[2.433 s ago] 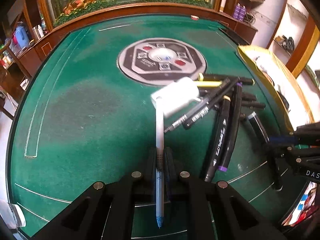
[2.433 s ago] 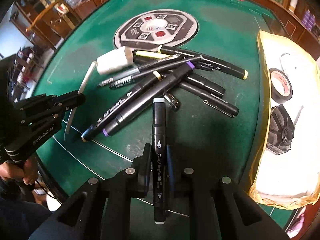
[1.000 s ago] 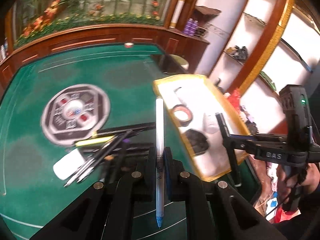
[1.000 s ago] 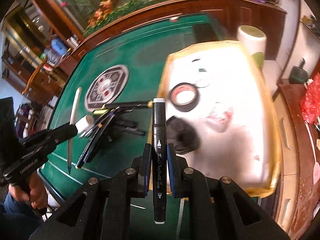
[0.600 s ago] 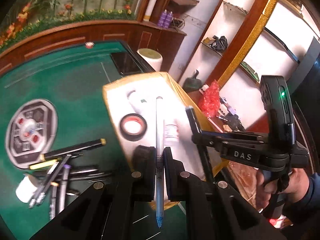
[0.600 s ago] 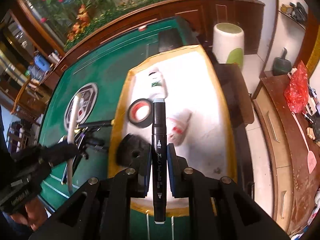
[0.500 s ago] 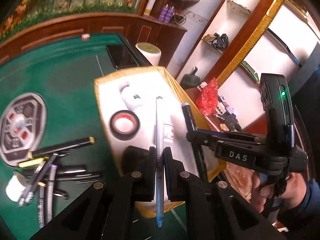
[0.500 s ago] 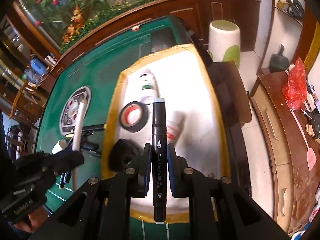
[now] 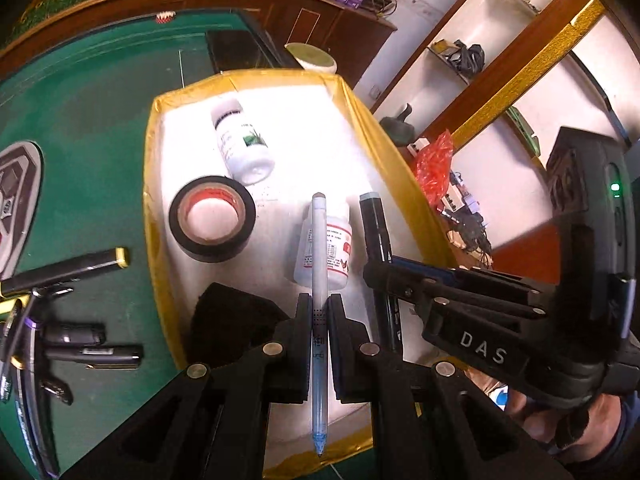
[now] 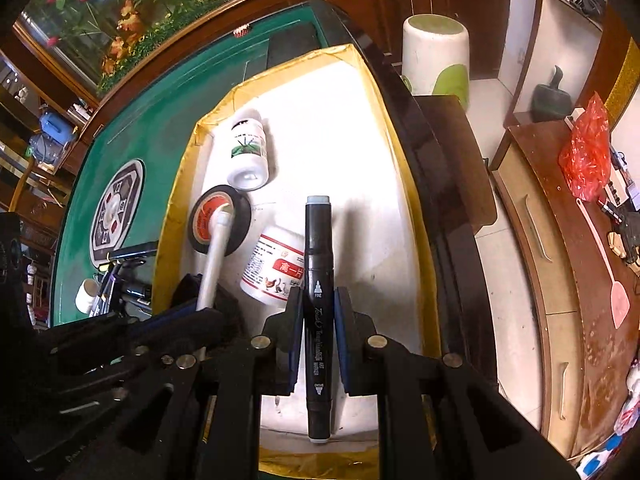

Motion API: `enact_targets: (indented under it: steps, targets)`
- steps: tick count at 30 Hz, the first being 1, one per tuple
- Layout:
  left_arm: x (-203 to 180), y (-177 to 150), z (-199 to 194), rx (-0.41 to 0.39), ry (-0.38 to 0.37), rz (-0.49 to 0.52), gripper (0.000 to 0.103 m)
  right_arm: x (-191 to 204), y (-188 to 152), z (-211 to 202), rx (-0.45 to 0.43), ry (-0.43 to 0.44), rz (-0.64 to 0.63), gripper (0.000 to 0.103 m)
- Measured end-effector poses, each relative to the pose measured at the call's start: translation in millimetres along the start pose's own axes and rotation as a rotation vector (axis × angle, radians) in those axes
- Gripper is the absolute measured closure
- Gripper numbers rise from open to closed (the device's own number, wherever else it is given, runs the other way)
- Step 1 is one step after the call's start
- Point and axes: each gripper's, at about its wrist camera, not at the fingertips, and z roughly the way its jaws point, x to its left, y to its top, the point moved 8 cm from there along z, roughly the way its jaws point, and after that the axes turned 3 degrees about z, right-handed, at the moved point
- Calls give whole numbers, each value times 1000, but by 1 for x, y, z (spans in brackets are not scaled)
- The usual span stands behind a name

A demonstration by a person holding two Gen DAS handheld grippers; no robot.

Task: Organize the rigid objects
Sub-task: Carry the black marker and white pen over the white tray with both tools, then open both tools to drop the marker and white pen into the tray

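Pen (image 9: 319,280) and marker (image 10: 318,280) lengthwise forward

1. The left wrist view looks forward and down along its fingers, close above the tray (image 9: 150,216), from its near end, with the green table (image 9: 80,120) to the left.
2. The right wrist view looks down likewise, close over the tray (image 10: 404,168), floor to its right.
3. Both share the tray, tape (image 9: 212,222) (image 10: 220,224) and two bottles.
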Motion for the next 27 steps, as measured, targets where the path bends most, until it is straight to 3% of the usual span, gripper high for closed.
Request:
enact_targets:
  steps: [13, 27]
  targets:
    - [7, -5, 17, 24, 22, -44, 96, 3, 1, 3, 13, -25, -37, 89]
    - [1, -7, 14, 26, 14, -24, 96, 3, -1, -6, 2, -37, -39, 87]
